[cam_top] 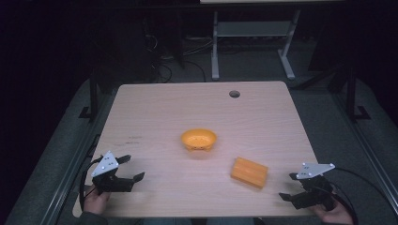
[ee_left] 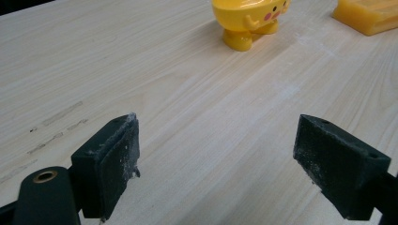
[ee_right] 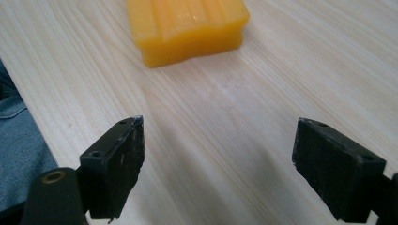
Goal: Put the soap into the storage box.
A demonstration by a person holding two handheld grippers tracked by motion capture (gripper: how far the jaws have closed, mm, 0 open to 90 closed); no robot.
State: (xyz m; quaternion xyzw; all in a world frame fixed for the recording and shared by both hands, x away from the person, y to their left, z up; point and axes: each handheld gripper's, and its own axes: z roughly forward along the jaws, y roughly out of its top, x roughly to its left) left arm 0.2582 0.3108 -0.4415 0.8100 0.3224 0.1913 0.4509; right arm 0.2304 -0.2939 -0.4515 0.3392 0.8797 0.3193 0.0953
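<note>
Both my grippers, left [cam_top: 130,169] and right [cam_top: 287,186], gape empty; orange ridged block [ee_right: 187,26] looks light, rigid, maybe slick: pinch its long sides.

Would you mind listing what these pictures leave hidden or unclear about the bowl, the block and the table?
- Bowl: the left gripper view's top edge cuts off its rim; in the high view its painted face is too small to make out.
- Block: its far end is cut off by the top edge in the right gripper view.
- Table: the dark hole in the high view is too small to see into.
</note>
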